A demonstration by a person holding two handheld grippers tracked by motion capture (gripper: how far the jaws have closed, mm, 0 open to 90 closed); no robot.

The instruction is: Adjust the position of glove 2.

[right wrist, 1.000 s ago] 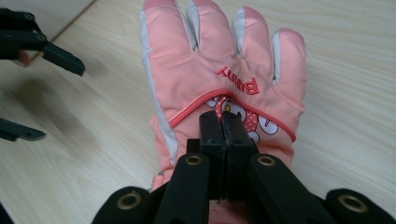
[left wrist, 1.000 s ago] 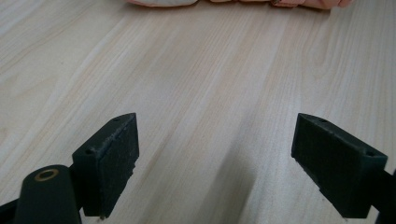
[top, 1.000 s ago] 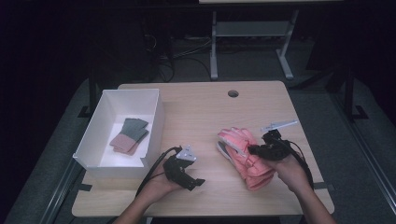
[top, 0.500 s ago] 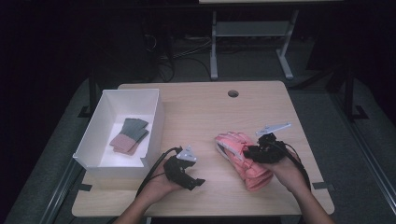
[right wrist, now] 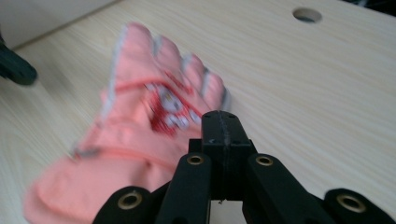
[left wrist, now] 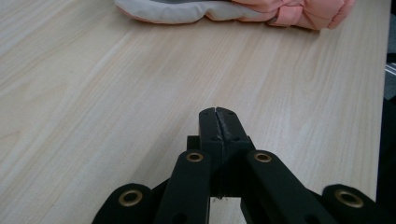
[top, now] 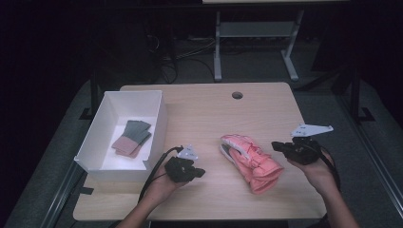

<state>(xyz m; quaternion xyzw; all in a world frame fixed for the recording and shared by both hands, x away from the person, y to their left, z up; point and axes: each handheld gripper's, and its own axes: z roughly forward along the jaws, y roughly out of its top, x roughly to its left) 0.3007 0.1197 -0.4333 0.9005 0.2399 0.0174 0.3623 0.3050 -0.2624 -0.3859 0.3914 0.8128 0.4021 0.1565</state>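
Pink gloves on desk, both grippers clenched and empty.

Pink padded gloves (top: pixel 252 161) lie stacked right of centre on the wooden desk (top: pixel 209 114), between the left gripper (top: pixel 183 168) and right gripper (top: pixel 297 149); neither touches them. Jaws pressed together on both. Risk, as I judge it: soft, puffy fabric may slip or bunch, and a pinch could lift one glove alone. White box (top: pixel 95 142) at the desk's left holds folded cloths (top: pixel 132 137). Desk pale woodgrain with a cable hole (top: pixel 237 95); room dark, grey carpet, cables behind.
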